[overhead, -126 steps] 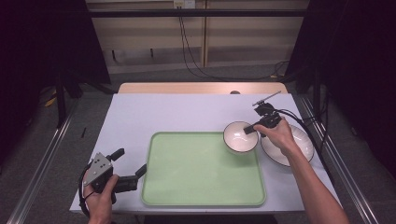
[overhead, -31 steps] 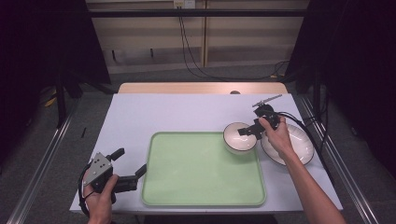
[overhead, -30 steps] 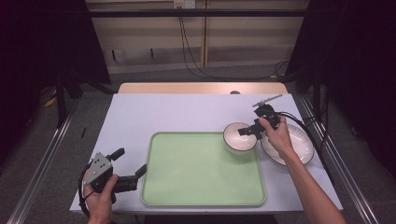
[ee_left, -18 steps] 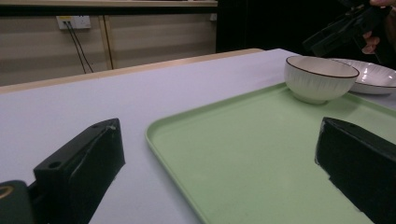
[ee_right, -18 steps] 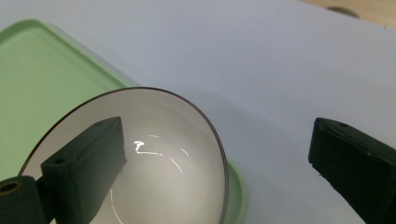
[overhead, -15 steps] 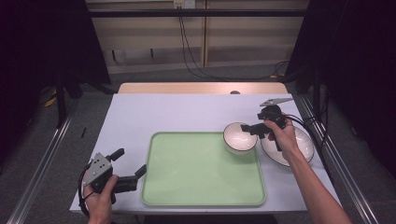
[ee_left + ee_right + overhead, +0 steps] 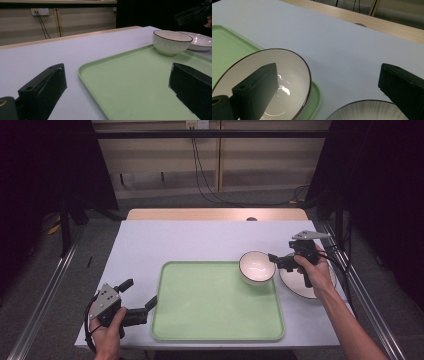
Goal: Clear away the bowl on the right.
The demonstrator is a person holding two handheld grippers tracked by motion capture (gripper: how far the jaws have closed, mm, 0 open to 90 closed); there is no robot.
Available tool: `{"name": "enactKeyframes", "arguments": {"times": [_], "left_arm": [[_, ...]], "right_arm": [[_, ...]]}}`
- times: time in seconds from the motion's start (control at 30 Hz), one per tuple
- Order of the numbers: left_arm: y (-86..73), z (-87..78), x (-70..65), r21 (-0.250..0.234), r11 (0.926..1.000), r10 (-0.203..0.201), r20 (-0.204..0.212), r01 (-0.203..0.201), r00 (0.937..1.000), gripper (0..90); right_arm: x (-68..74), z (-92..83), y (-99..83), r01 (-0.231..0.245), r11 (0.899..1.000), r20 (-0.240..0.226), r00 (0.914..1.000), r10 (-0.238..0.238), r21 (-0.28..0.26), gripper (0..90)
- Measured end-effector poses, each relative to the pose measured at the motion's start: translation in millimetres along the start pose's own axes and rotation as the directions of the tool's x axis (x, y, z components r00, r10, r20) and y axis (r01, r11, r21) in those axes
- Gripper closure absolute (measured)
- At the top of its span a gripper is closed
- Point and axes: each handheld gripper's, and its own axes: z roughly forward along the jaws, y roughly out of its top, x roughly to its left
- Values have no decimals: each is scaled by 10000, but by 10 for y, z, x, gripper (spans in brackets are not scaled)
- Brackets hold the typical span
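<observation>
A white bowl [image 7: 257, 266] with a dark rim sits on the far right corner of the green tray [image 7: 215, 305]. Just right of it, my right gripper [image 7: 279, 261] hovers open above a white plate [image 7: 300, 282] that lies on the table. In the right gripper view the bowl [image 7: 262, 87] lies under the left jaw, the plate [image 7: 367, 111] is low in the frame, and nothing is between the jaws of the right gripper [image 7: 328, 75]. My left gripper [image 7: 141, 292] rests open at the tray's near left edge. In the left gripper view its open jaws [image 7: 117, 75] frame the tray [image 7: 130, 80].
The table [image 7: 200, 240] has a pale lilac top with a wooden strip along its far edge. In the left gripper view the bowl [image 7: 171, 42] and plate [image 7: 200, 41] stand far off. Cables [image 7: 335, 257] trail from the right gripper. Metal rails run along both sides of the table.
My right gripper has drawn back from the bowl's rim, rising and shifting right over the plate. The bowl stays at the tray corner. The left gripper has not moved.
</observation>
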Motion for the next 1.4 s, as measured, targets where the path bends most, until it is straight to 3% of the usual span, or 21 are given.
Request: {"name": "enactKeyframes", "arguments": {"times": [0.27,0.63,1.07,1.2,1.4], "left_arm": [[-1,5,-1,8,10000,15,-20,-15,10000,13],[-7,-2,-9,-124,9999,-93,-153,91,9998,10],[-6,9,-36,-40,9999,-129,-150,128,9998,8],[-5,5,-37,-40,9999,-137,-139,136,9998,9],[-8,0,-41,-82,9998,-175,-112,174,9998,9]], "right_arm": [[25,-192,-130,-442,9972,82,9990,448,-602,27],[120,-525,-279,-189,9931,543,9982,253,-1160,31],[205,-853,-610,-307,9889,1002,9939,456,-1452,35],[263,-1018,-655,-500,9854,967,9931,664,-1628,33],[349,-1126,-793,-392,9880,933,9942,535,-1492,36]]}}
